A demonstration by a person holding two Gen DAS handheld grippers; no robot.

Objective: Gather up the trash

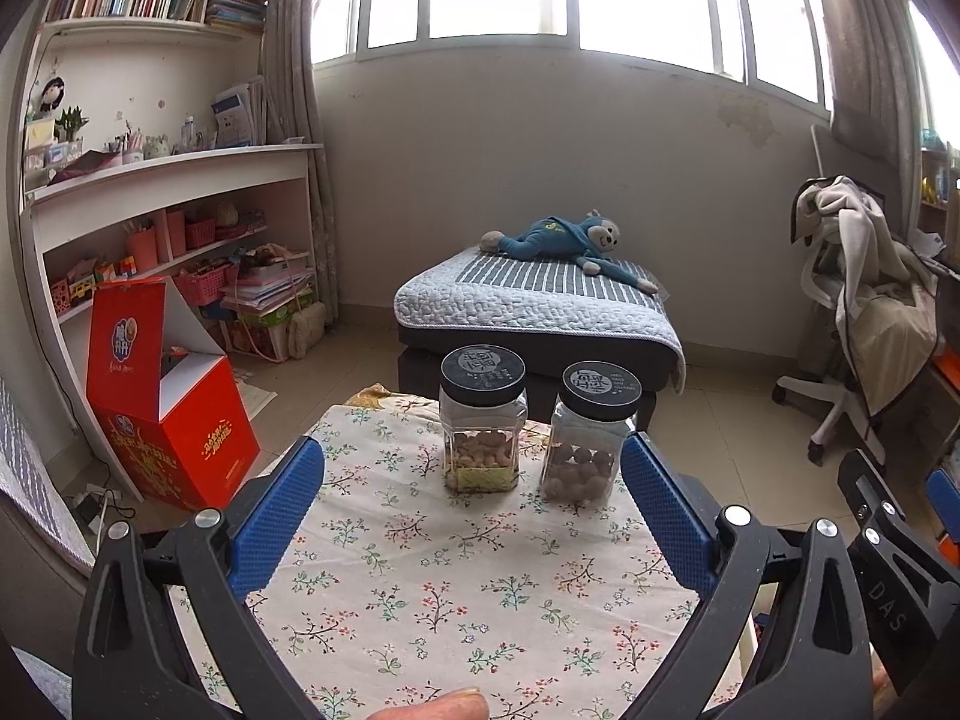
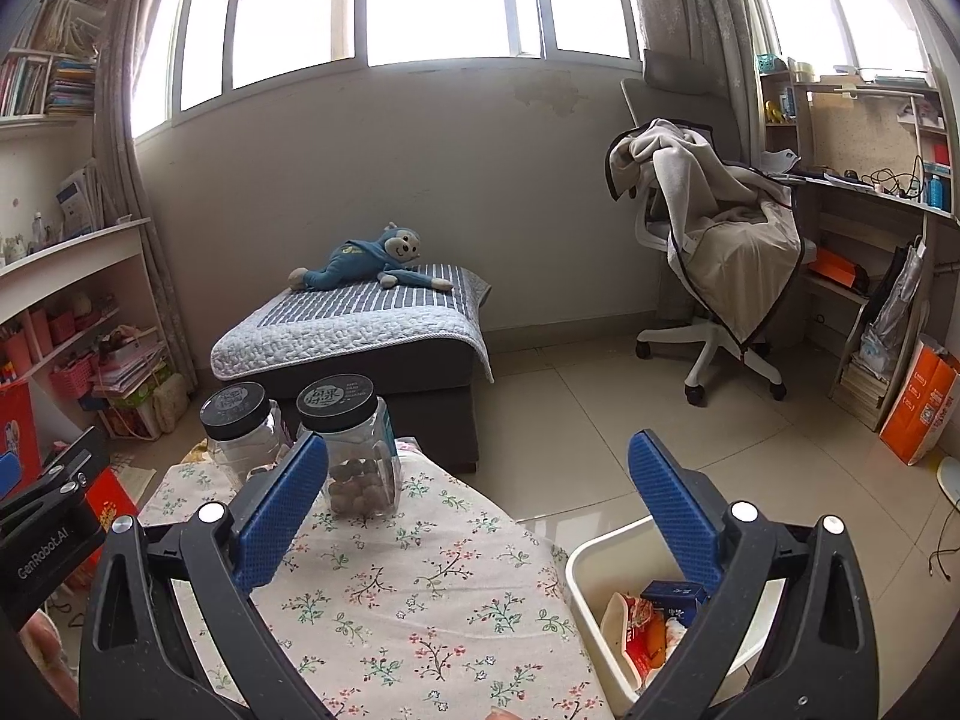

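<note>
step: tabletop (image 1: 480,600) being checked for trash | both jaws being held released, empty | advice: bin (image 2: 600,576) being kept close, jars (image 1: 483,420) being left untouched

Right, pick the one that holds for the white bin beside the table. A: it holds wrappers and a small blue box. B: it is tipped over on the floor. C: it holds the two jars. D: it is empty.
A: in the right wrist view the white bin stands upright by the table's edge, with red and orange wrappers and a small blue box inside.
</note>
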